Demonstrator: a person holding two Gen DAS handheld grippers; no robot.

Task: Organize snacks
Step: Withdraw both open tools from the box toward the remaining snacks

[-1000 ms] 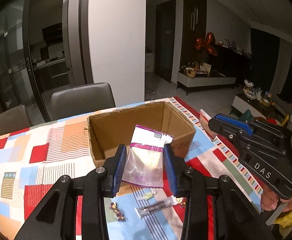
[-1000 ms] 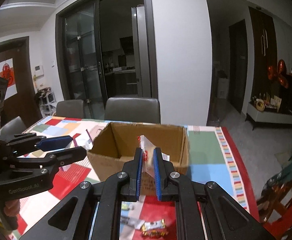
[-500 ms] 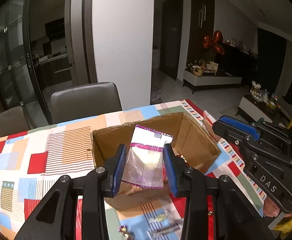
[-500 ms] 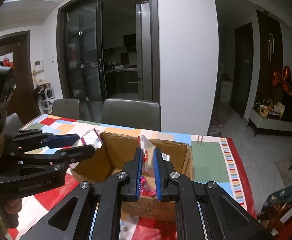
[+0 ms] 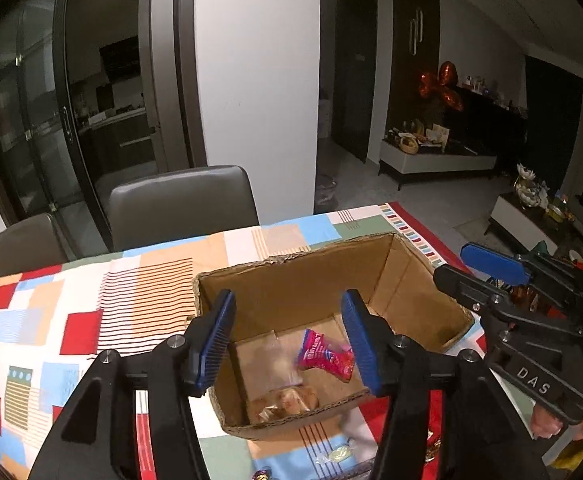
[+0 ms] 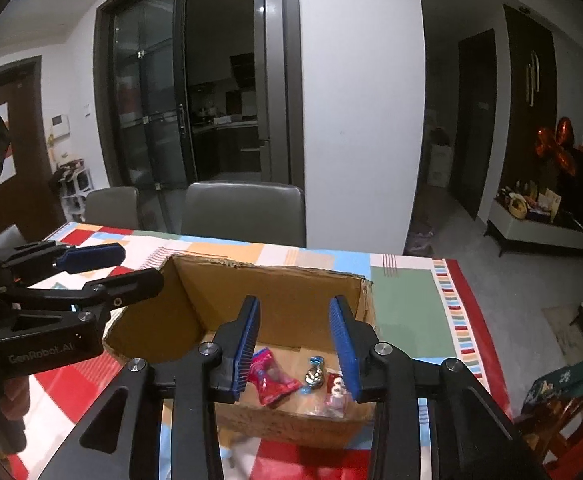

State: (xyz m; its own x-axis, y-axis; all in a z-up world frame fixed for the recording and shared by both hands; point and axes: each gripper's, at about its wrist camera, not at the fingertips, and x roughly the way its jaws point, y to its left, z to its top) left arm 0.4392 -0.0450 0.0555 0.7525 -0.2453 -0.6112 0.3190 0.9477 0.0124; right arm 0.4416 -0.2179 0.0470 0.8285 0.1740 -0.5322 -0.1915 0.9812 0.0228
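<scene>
An open cardboard box (image 5: 311, 276) (image 6: 283, 292) stands on the patchwork tablecloth (image 5: 91, 320). My left gripper (image 5: 288, 316) hovers over the box's near-left part, its jaws opening with nothing between them. Below it a clear packet (image 5: 275, 364) shows blurred inside the box, beside a pink packet (image 5: 323, 356) and a biscuit packet (image 5: 283, 400). My right gripper (image 6: 295, 320) hangs over the box's near-right part, its jaws also opening and empty. Under it lie a red packet (image 6: 271, 376), a foil candy (image 6: 315, 372) and a small clear packet (image 6: 335, 394).
Each gripper shows in the other's view: the right gripper (image 5: 453, 262) at the box's right, the left gripper (image 6: 141, 266) at its left corner. Loose candies (image 5: 335, 454) lie on the cloth in front of the box. Grey chairs (image 5: 183, 204) stand behind the table.
Both grippers moved forward over the box and spread their jaws. The purple-and-clear packet left the left gripper and the small clear packet left the right one; both are down in the box.
</scene>
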